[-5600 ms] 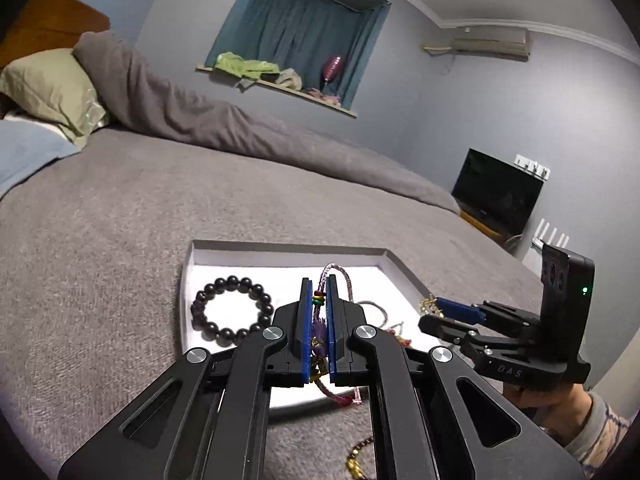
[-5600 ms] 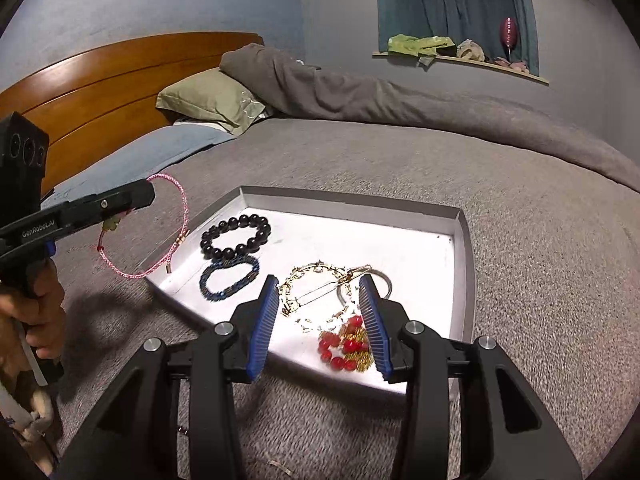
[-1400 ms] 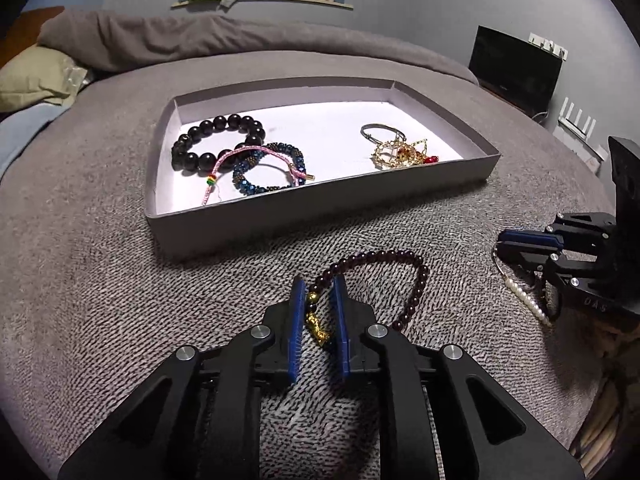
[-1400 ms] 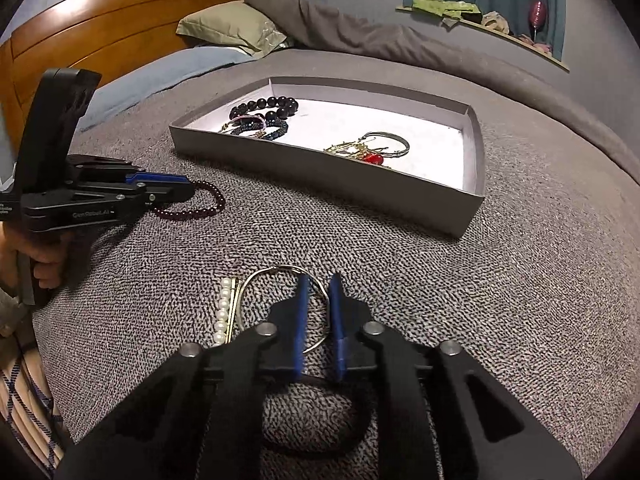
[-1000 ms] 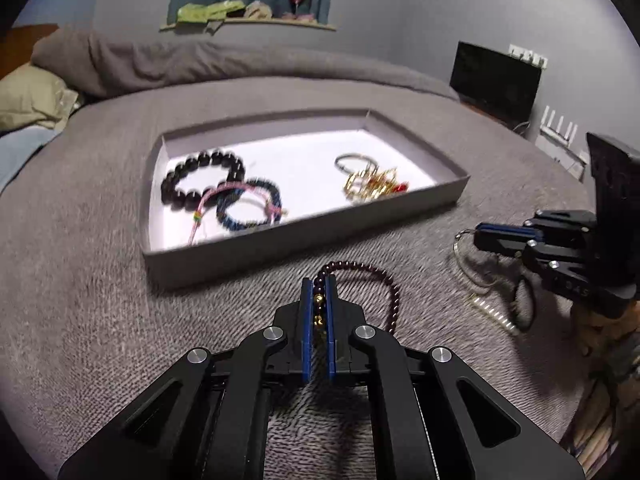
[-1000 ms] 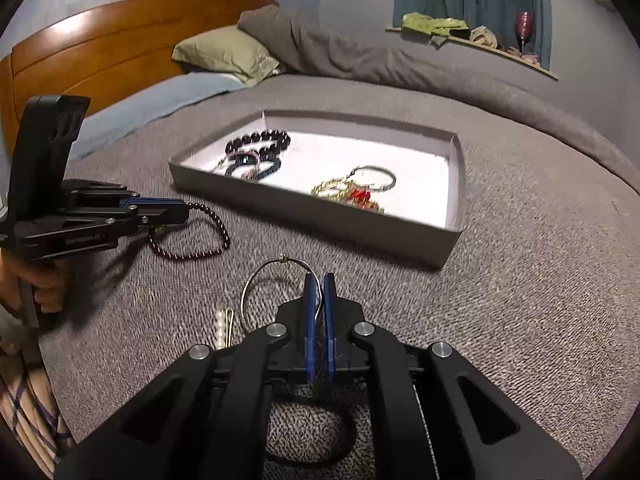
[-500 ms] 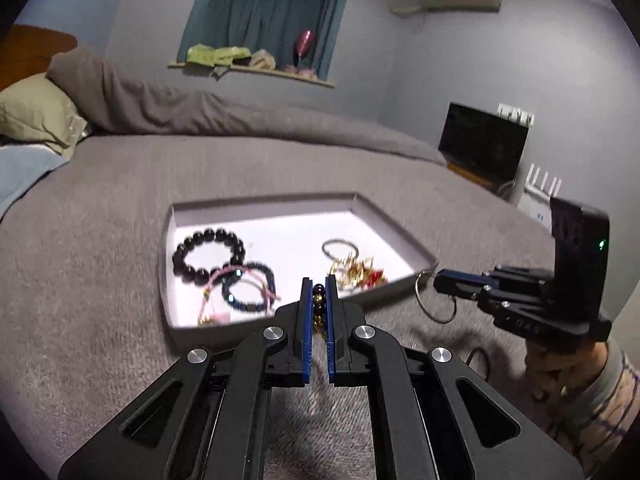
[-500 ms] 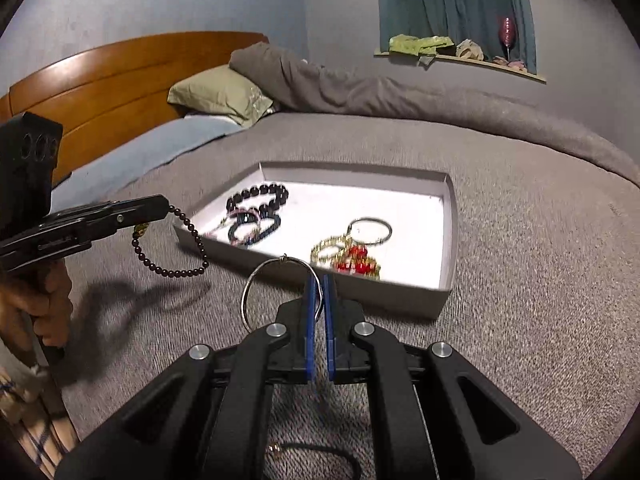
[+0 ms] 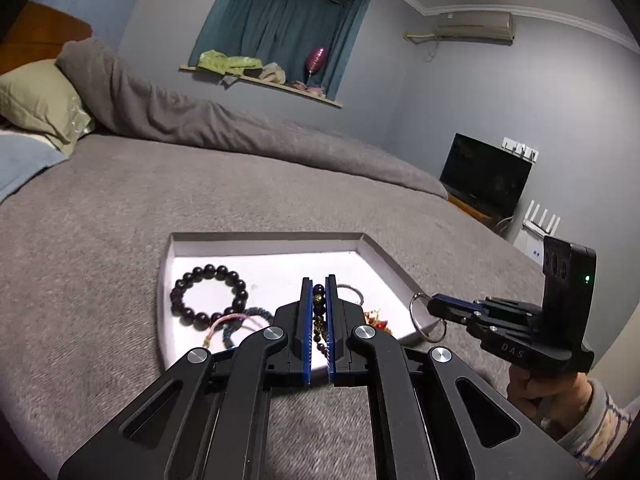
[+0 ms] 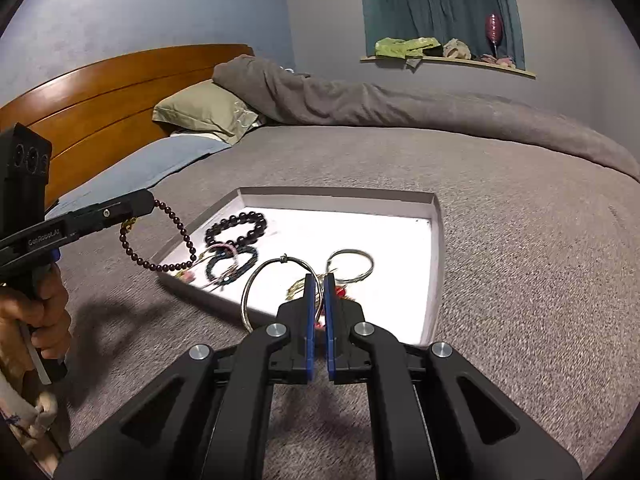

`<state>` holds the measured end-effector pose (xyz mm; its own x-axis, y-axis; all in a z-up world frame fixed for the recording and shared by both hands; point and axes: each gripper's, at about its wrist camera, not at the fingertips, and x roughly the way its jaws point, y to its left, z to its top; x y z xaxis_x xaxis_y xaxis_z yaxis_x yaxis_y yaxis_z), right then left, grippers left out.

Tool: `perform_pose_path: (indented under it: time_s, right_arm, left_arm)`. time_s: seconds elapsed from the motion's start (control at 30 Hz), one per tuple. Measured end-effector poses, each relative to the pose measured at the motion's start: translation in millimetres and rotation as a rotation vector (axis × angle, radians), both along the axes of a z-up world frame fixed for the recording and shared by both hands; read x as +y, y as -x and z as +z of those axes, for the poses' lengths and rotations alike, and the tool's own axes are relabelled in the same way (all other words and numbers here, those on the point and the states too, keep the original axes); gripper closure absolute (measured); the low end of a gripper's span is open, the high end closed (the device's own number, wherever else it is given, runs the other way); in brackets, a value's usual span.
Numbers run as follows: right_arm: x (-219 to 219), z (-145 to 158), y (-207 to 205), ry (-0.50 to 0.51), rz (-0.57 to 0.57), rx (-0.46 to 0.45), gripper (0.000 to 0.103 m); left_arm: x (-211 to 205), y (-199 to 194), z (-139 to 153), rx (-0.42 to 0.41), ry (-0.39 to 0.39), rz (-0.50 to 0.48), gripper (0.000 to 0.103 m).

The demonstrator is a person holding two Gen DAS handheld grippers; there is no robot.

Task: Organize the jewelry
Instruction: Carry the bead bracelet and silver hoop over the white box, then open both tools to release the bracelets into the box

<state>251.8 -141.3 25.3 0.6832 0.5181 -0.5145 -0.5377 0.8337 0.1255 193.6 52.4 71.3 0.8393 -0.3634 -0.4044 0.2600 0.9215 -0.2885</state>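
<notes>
A shallow grey tray [image 9: 264, 238] with a white floor lies on the bed; it also shows in the right wrist view [image 10: 436, 240]. In it lie a black bead bracelet [image 9: 208, 294], a pink cord bracelet [image 9: 232, 320], a dark blue bracelet [image 10: 232, 266], a silver bangle [image 10: 350, 266] and a gold and red chain [image 9: 376, 318]. My left gripper [image 9: 319, 284] is shut on a dark red bead bracelet [image 10: 168, 240], which hangs over the tray's near left corner. My right gripper [image 10: 319, 280] is shut on a thin silver wire bangle [image 10: 276, 280], held above the tray's near edge.
The grey bedspread [image 9: 100, 216] surrounds the tray. A green pillow [image 10: 204, 110] and a rolled grey duvet [image 10: 360, 100] lie at the head of the bed, by the wooden headboard [image 10: 100, 92]. A TV [image 9: 484, 174] stands beyond the bed.
Both grippers have lifted their jewelry off the bedspread and carried it toward the tray. The bead bracelet and wire bangle now hang over the tray's near edge.
</notes>
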Motion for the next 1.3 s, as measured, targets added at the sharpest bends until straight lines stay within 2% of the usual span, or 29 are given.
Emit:
perform_pose_path:
  time_s: [0.5,0.73,1.13,1.3]
  right_arm:
    - [1.7,-10.6,-37.9,0.031,-0.032,0.026,0.099]
    - [1.2,-14.1,-40.9,0.014,-0.026,0.05,0.099]
    - [13.7,-28.7,-45.7,0.101,-0.03,0.094,0.099]
    - [11.5,-30.9,-47.4,0.107,-0.045,0.1,0.099]
  left_arm:
    - [-22.5,-34.1,-19.6,0.056,-0.035,-0.015,0.097]
    - [-29.0,-39.2,-25.4,0.058,-0.08,-0.016,0.097]
    - [-35.1,-52.7,-48.9,0.145,-0.177,0.015,0.097]
    - [-33.3,-53.9,-52.2,0.157,-0.179,0.028,0.096]
